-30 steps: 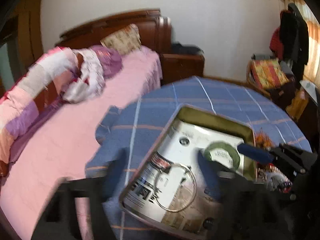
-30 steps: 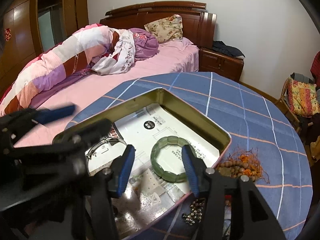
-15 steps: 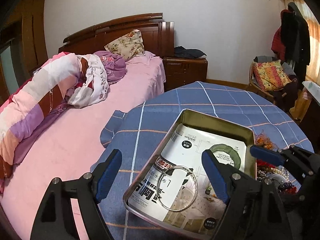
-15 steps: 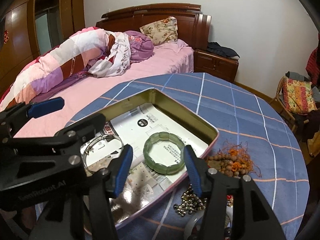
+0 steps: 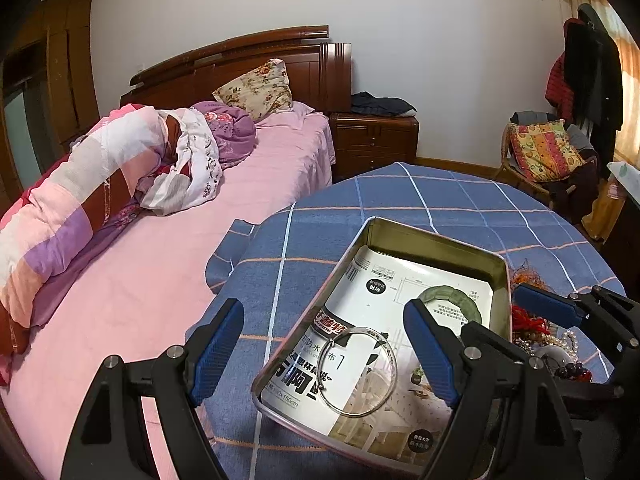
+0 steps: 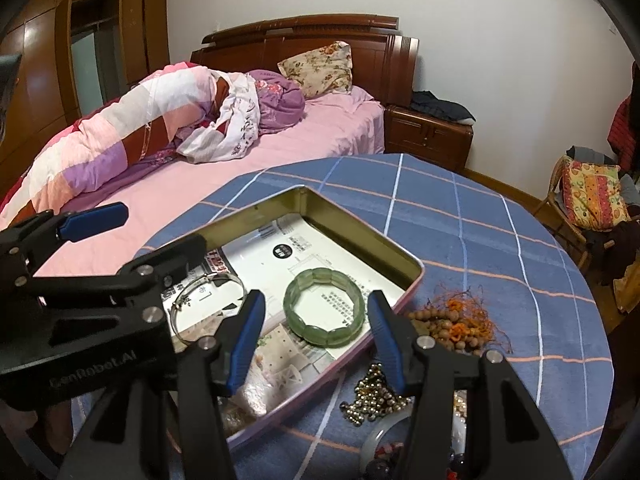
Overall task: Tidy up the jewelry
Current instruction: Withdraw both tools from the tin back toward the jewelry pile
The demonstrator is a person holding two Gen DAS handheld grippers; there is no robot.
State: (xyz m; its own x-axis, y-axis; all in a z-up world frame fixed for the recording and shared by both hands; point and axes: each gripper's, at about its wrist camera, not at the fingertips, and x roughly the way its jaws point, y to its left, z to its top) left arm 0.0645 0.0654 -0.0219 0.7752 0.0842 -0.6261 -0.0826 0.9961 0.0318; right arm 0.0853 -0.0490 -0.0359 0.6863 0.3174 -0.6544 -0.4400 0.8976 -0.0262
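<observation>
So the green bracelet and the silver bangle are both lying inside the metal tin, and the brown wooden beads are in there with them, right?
Not quite. The green bracelet and the silver bangle do lie inside the metal tin, but the brown wooden beads lie outside it, on the blue tablecloth beside its rim. The right wrist view shows this.

White wall (image 5: 440, 40), wooden bed (image 5: 240, 64), pink sheet (image 5: 160, 264), nightstand (image 5: 376, 140), cushioned chair (image 5: 544, 152)

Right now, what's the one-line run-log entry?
left gripper: open, empty | right gripper: open, empty | green bracelet, silver bangle: in tin | wooden beads: on tablecloth
</observation>
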